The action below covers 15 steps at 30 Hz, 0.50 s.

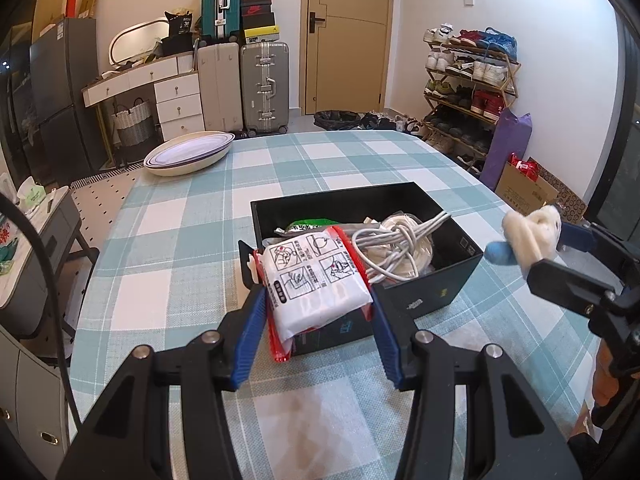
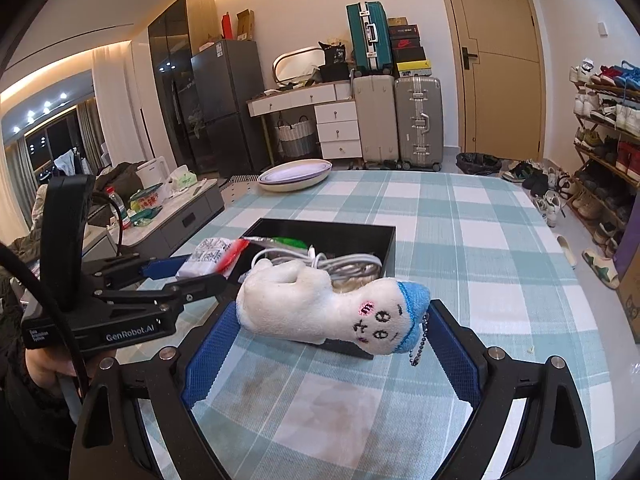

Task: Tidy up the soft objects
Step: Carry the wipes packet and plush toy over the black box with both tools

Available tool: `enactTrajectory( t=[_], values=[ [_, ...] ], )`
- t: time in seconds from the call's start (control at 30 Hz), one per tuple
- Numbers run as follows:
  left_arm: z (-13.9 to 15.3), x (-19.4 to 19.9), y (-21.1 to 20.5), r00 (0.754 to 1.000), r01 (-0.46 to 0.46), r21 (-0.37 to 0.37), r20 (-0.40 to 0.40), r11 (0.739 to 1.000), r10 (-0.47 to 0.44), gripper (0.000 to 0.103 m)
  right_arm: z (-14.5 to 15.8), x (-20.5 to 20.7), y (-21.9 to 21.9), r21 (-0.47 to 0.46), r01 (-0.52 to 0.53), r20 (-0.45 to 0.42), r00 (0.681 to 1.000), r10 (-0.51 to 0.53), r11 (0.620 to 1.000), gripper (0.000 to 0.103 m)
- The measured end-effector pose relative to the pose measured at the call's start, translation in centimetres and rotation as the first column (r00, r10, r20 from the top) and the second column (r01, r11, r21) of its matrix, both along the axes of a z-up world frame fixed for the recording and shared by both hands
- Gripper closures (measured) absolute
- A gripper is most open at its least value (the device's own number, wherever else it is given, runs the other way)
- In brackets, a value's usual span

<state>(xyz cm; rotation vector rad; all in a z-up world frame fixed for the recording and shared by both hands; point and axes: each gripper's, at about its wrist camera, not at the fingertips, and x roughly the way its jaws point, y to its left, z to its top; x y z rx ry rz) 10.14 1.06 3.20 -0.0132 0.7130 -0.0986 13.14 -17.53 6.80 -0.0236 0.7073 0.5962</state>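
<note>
We have both claws loaded above the checked worktop (image 1: 192, 216). The left claw (image 1: 316, 300) is clamped on a white tissue pack (image 1: 316, 284) with red edges, which hangs over the near corner of the black box (image 1: 436, 300); the right claw (image 2: 332, 320) stands wide yet pinches a white plush toy (image 2: 320, 308) by its two ends, just in front of the same box. Inside the box we see a coil of white cable (image 1: 396, 248) and a green-printed packet (image 1: 308, 225) (what else lies under them is hidden). We judge both held things light and yielding: the tissue pack has a slick wrapper and bulges where it is squeezed, so a hold across its middle suits it best. The plush toy sags between the pads, and its bead chain (image 2: 418, 344) dangles free, so it could snag on the box rim.
</note>
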Motion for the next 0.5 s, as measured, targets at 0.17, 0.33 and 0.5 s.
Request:
enactTrajectory(
  t=[0.17,0.33,0.5],
  values=[
    [-0.3,1.0,-0.1,1.000,0.004,0.013,-0.006,1.000,-0.004,0.053,0.2,1.4,0.7,-0.009,0.010,0.002,1.000,-0.010,1.000,0.009],
    [-0.5,1.8,-0.3,1.000,0.011,0.021,-0.010,1.000,-0.011,0.053,-0.1,2.6,1.3,-0.014,0.010,-0.003,1.000,-0.010,1.000,0.009],
    [-0.6,2.6,-0.6,1.000,0.023,0.031,-0.005,0.999,-0.023,0.053,-0.6,4.0,2.0,-0.025,0.014,-0.012,1.000,-0.014,1.000,0.009]
  ],
)
